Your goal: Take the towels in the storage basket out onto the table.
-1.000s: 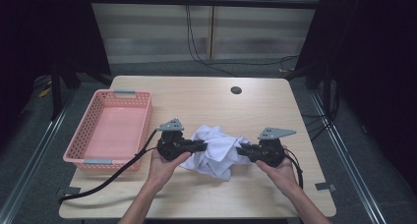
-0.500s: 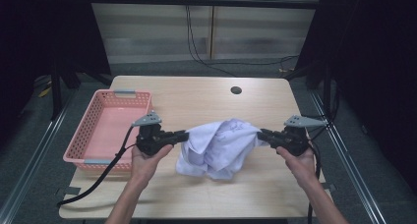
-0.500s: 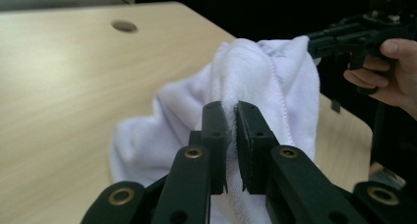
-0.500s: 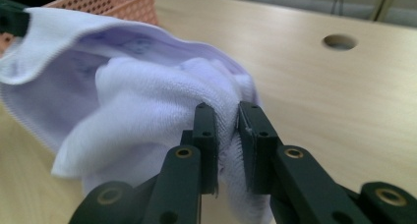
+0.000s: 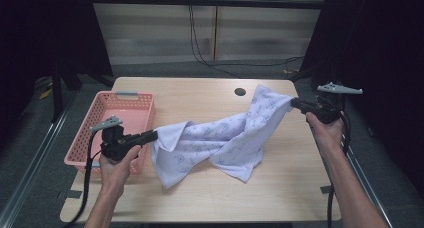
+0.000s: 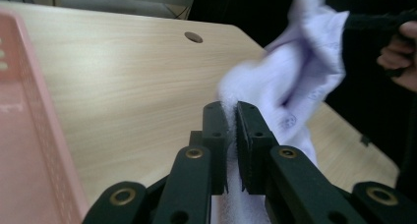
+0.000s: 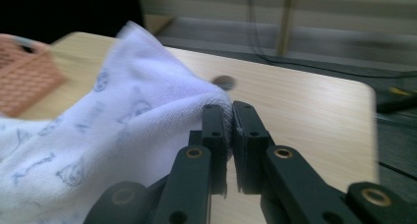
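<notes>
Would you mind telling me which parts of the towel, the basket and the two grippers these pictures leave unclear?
- Towel: in the high view, its own folds hide its underside and far edges.
- Pink basket: cut off by the left edge in the left gripper view.
- Towel print: blurred in the right gripper view.
- Left gripper and right gripper: jaws too small in the high view to read the grip.

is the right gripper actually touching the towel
Touching. In the right gripper view, the right gripper has its jaws shut on a bunched edge of the towel; the high view shows the cloth stretched up to it.
</notes>
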The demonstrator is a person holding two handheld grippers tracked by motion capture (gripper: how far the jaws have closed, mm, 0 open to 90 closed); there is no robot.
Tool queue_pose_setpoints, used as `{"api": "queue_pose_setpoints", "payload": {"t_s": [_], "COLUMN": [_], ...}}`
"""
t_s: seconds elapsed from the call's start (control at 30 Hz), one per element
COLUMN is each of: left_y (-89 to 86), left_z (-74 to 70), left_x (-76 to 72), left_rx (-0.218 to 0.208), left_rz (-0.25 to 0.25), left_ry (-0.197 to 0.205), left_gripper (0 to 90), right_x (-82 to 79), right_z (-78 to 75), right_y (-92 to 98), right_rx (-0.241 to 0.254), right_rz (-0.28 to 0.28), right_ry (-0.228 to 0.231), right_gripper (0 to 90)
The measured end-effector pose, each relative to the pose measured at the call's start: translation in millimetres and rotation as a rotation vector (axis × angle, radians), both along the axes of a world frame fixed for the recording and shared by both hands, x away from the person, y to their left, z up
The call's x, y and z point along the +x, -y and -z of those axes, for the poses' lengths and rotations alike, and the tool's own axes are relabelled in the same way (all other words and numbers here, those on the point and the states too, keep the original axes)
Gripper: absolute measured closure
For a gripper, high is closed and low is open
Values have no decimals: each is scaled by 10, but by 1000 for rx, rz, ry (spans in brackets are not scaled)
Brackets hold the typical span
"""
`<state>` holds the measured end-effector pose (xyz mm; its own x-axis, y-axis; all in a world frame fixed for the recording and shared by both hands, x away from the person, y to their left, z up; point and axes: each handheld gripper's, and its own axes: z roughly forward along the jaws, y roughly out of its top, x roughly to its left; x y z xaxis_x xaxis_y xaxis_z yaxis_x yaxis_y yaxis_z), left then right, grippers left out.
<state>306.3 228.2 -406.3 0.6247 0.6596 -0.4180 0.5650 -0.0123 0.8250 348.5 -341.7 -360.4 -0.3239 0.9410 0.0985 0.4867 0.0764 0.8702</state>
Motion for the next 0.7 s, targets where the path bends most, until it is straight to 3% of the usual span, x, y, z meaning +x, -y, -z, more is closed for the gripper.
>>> {"api": "queue_pose_setpoints", "payload": {"t_s": [0.07, 0.13, 0.17, 0.27, 0.3, 0.4, 0.43, 0.53, 0.63, 0.7], "left_y": [46, 121, 161, 219, 267, 373, 437, 552, 658, 675], "left_z": [60, 70, 65, 43, 32, 113, 180, 381, 558, 656], "left_x": [-12, -21, -28, -31, -36, -22, -10, 20, 50, 68], "left_rx": [13, 38, 50, 36, 51, 93, 137, 149, 216, 247], "left_rz": [25, 47, 51, 78, 93, 137, 158, 227, 287, 290], "left_ry": [-1, 6, 10, 18, 27, 15, 7, -28, -71, -82], "left_gripper": [794, 644, 603, 494, 484, 494, 499, 532, 530, 500], "right_x": [58, 96, 89, 54, -8, -124, -170, -322, -455, -521], "right_z": [60, 151, 190, 255, 321, 407, 443, 567, 707, 813], "right_y": [46, 25, 3, -43, -116, -244, -291, -452, -600, -672], "right_rx": [6, -1, -8, -8, -15, -10, -3, 7, 0, 26], "right_rz": [-3, -27, -13, -19, -42, -105, -134, -200, -261, -305], "right_ry": [-26, -55, -56, -60, -69, -76, -71, -85, -117, -142], "right_gripper": [823, 692, 606, 553, 484, 455, 450, 427, 403, 389]}}
